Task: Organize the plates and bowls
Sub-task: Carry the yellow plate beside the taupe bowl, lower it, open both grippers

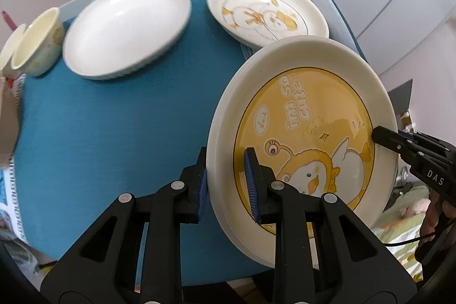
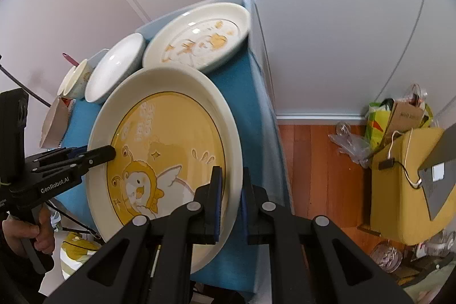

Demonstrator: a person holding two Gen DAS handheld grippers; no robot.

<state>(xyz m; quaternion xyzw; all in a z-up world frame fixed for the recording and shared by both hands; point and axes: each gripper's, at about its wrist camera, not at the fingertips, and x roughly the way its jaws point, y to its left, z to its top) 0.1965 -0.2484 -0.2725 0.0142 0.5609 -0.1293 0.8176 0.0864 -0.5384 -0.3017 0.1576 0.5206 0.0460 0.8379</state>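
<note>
A cream plate with a yellow cartoon centre [image 1: 310, 116] is held off the blue table [image 1: 114, 147], tilted. My left gripper [image 1: 225, 175] is shut on its near-left rim. My right gripper [image 2: 229, 195] is shut on the opposite rim; the plate fills the right wrist view [image 2: 171, 133]. The right gripper also shows in the left wrist view [image 1: 382, 137], and the left gripper in the right wrist view [image 2: 105, 153]. On the table stand a cream plate with orange drawings [image 1: 265, 10], a white shallow bowl [image 1: 125, 27] and a small cream cup [image 1: 40, 42].
A second small cup [image 1: 11, 47] sits at the table's far left edge, next to a cardboard box [image 2: 54, 121]. To the right of the table is wooden floor [image 2: 319, 170] with a yellow box [image 2: 404, 184] and bags.
</note>
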